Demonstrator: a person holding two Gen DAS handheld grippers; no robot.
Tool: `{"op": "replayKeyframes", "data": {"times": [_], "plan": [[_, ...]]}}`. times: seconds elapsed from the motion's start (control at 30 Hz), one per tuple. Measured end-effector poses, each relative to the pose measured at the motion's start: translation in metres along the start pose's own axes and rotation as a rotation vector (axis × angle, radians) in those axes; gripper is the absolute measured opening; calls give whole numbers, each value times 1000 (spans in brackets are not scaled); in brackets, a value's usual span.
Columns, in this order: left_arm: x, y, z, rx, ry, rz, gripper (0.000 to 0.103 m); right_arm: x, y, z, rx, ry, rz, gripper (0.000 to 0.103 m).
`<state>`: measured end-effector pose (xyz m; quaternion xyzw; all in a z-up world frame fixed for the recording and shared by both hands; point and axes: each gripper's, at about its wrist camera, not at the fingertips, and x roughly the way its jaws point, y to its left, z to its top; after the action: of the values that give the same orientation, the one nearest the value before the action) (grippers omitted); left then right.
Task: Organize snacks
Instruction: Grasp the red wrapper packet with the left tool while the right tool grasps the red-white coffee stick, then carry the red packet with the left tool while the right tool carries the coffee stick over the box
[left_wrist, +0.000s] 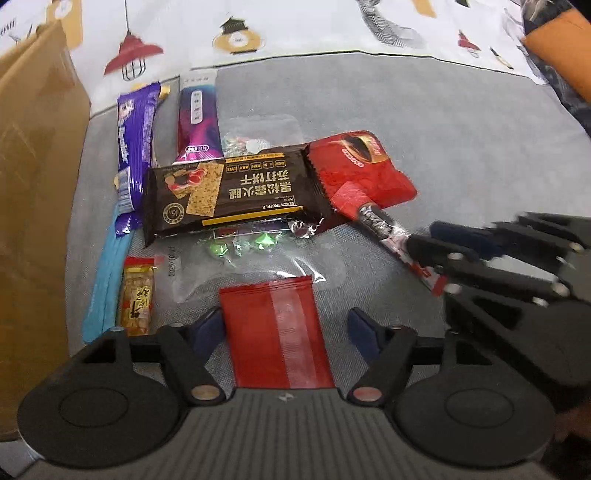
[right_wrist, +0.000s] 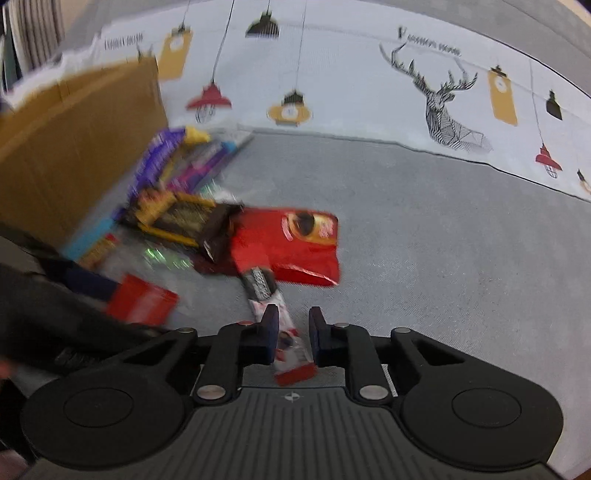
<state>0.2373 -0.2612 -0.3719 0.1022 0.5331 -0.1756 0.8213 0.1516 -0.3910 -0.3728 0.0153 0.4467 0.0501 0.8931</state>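
Observation:
A pile of snacks lies on a grey mat (left_wrist: 424, 122). My left gripper (left_wrist: 286, 328) is open, its fingers either side of a plain red packet (left_wrist: 275, 332). My right gripper (right_wrist: 291, 328) has its jaws close around the near end of a thin black, white and red stick packet (right_wrist: 284, 332), with a gap still showing on the right side; it appears in the left wrist view (left_wrist: 399, 236) too. Further out lie a black cracker pack (left_wrist: 229, 195), a red coffee pack (left_wrist: 362, 170), purple bars (left_wrist: 135, 147) and clear candy bags (left_wrist: 255, 251).
A brown cardboard box (left_wrist: 33, 192) stands at the left edge of the mat. A white cloth printed with lamps and a deer (right_wrist: 443, 103) lies behind the mat. Bare grey mat stretches to the right (right_wrist: 461, 240). A small yellow snack (left_wrist: 136, 299) lies near the left.

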Motion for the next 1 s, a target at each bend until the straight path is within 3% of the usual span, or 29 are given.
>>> {"op": "replayKeyframes", "data": {"times": [0.03,0.13,0.17,0.2,0.23,0.37,0.47,0.53,0.6,0.67,0.73,0.8,0.87,0.93,1.0], "plan": [[-1,4,-2,0,-10,-5,55,2,1,-1,3,8,10,20],[-7,18,-3,-23,11,-48,48,1,6,-5,-12,9,32,17],[-7,20,-1,-33,27,-55,47,-1,6,-6,-6,8,25,14],[-8,24,0,-49,43,-66,47,-3,6,-6,3,7,22,3],[-9,27,0,-70,52,-82,47,-7,3,-8,22,6,22,1],[-23,39,-1,-159,58,-177,47,-25,-8,-12,102,-52,30,0],[-26,39,-4,-145,50,-143,47,-33,-10,-15,96,-84,48,2],[-22,43,-7,-170,73,-152,47,-33,-5,-13,49,-97,35,13],[-17,49,-11,-199,83,-164,47,-28,2,-12,-12,-83,58,70],[-15,52,-15,-206,76,-171,47,-23,10,-14,-62,-75,72,85],[-15,51,-17,-189,60,-168,47,-17,20,-15,-123,-63,86,76],[-15,49,-18,-175,45,-158,47,-2,24,-14,-152,-3,67,33],[-15,50,-17,-186,37,-153,47,0,21,-10,-128,-18,46,19],[-18,52,-16,-230,32,-138,47,0,13,-8,-67,-19,38,13],[-27,49,-14,-200,1,-109,47,-6,8,-7,-14,-34,12,4]]}}
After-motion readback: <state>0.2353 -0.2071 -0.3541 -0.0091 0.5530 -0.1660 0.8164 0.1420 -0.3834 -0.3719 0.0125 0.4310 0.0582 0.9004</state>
